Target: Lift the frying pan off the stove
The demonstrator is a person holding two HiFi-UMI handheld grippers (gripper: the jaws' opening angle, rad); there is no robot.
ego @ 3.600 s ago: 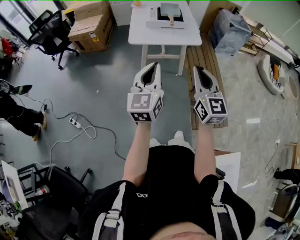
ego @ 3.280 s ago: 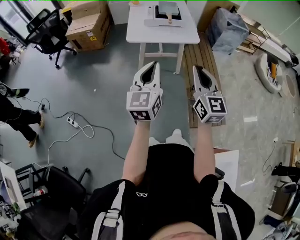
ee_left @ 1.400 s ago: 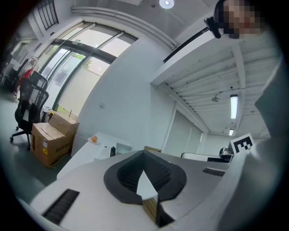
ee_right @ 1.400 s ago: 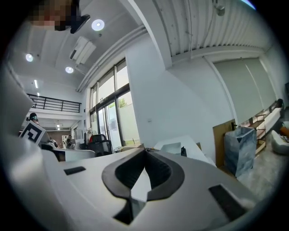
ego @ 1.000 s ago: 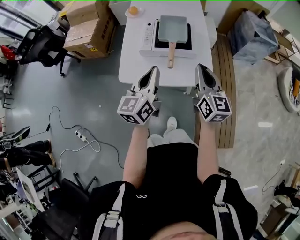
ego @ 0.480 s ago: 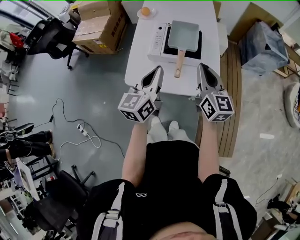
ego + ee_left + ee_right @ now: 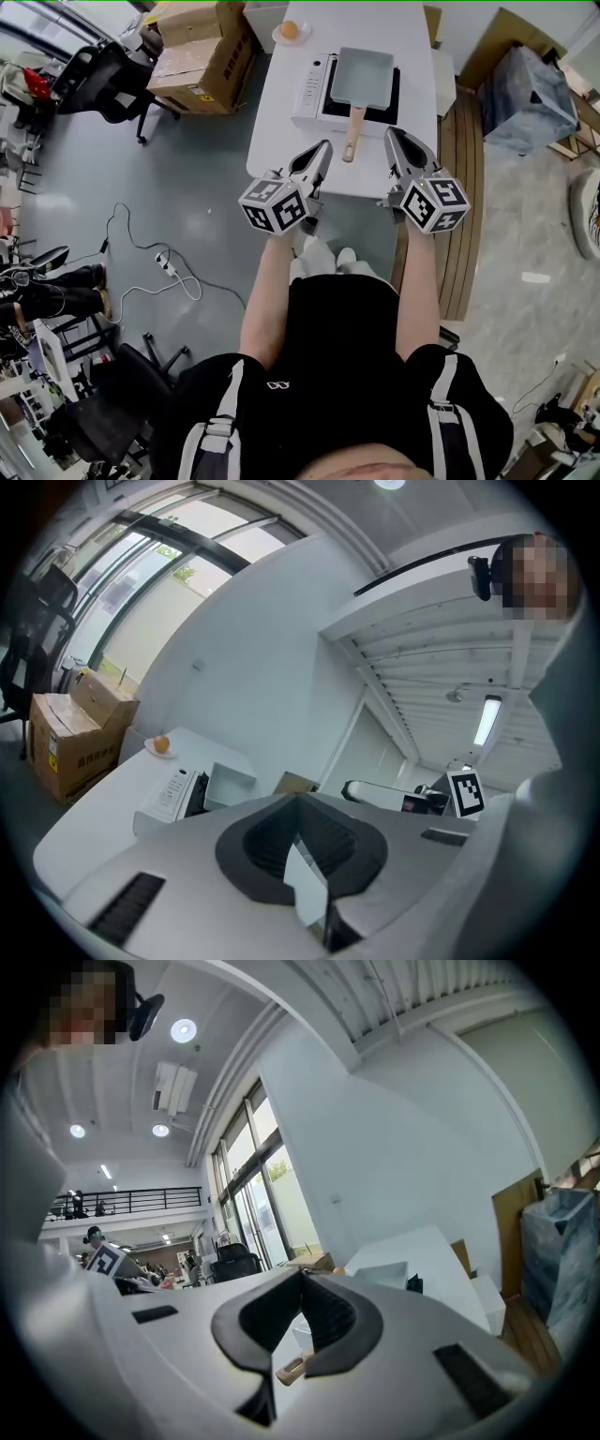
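2 clenched, empty sets, left tongs (image 7: 324, 146) and right tongs (image 7: 389, 132), flank the frying pan handle (image 7: 352, 134).

Person has walked up to the white table (image 7: 277, 141). 3.6 s ago it stood far off at 12 o'clock by the top edge of the head view; now its near edge lies under the gripper tips. Left gripper (image 7: 324, 147) has swung from pointing at 12 to about 1 o'clock, and right gripper (image 7: 391, 134) from 12 to about 11. Both tips now flank the wooden handle (image 7: 352, 139) of the frying pan (image 7: 362, 75), which was well ahead of them before.
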